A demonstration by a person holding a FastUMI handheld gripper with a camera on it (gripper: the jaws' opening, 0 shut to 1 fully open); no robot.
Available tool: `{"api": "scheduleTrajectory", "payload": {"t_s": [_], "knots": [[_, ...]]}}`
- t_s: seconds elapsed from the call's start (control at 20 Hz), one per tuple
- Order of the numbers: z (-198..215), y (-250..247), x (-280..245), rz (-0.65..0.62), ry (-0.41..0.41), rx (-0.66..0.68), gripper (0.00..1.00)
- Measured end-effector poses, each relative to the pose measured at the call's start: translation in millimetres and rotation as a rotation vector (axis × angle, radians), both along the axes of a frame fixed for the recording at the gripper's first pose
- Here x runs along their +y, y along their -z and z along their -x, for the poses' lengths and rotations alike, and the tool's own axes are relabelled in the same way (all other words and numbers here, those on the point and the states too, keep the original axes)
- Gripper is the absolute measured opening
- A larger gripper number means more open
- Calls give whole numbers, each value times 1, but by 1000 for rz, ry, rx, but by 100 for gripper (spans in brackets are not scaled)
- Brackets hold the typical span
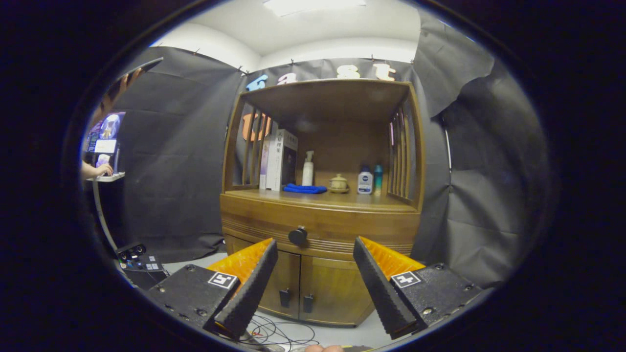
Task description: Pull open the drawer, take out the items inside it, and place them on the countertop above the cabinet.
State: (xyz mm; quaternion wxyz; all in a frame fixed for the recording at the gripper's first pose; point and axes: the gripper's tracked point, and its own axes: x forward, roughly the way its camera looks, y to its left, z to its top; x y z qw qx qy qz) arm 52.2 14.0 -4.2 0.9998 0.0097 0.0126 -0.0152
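I had the hand-held gripper (313, 283) spread wide, nothing between its fingers. Straight ahead and a touch above the fingertips sat the drawer (320, 230), shut, its round knob (298, 235) nearer my left finger (249, 288), well apart from both. Above it, the countertop (323, 199) carried bottles, books and a blue cloth (305, 188).

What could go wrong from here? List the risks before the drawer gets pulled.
1. The claw is open and short of the round drawer knob; the knob is small, so the fingers may slip off.
2. The countertop already holds a blue cloth, pump bottle, small pot and bottles; placed items could topple them.
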Motion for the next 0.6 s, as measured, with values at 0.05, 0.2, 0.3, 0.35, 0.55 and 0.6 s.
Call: {"api": "scheduleTrajectory", "payload": {"t_s": [0.05, 0.2, 0.3, 0.35, 0.55, 0.6], "knots": [[-12, -1, 5, -1, -1, 3, 99], [-49, 4, 24, -29, -9, 28, 99], [-74, 11, 32, -54, -4, 51, 100], [-87, 15, 34, -69, 2, 62, 99], [-134, 42, 30, -68, 33, 128, 100], [-142, 48, 27, -68, 48, 139, 99]]}}
